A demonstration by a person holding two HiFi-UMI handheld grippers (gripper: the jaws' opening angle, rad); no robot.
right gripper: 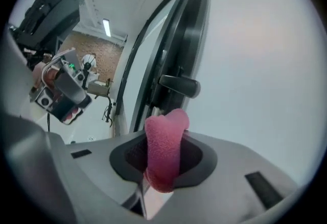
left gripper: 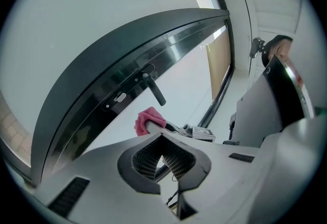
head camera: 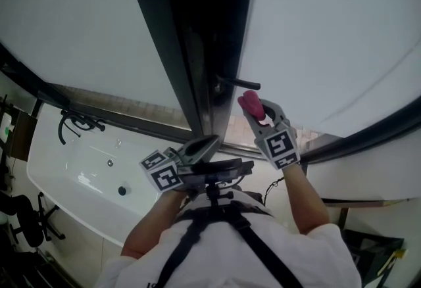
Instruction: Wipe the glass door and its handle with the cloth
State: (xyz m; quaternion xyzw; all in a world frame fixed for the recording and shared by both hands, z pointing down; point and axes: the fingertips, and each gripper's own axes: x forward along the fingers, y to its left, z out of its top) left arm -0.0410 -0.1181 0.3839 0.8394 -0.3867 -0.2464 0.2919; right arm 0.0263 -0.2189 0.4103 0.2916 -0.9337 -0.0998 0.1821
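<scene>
The dark door frame [head camera: 191,50] runs between two frosted glass panes [head camera: 329,30]. Its black lever handle [head camera: 237,83] sticks out to the right. My right gripper [head camera: 255,109] is shut on a pink cloth [head camera: 250,103], held just below the handle and close to the glass. In the right gripper view the cloth [right gripper: 164,149] stands up between the jaws, right under the handle [right gripper: 179,85]. My left gripper [head camera: 204,146] sits lower, near the frame's foot, shut and holding nothing [left gripper: 163,159]. It looks up at the handle [left gripper: 154,90] and the cloth [left gripper: 148,120].
A white bathtub [head camera: 72,175] with a black tap [head camera: 75,123] lies at the left below the glass. A black stand [head camera: 26,221] is at the lower left. A brick wall [right gripper: 104,57] and a ceiling light [right gripper: 107,27] show behind.
</scene>
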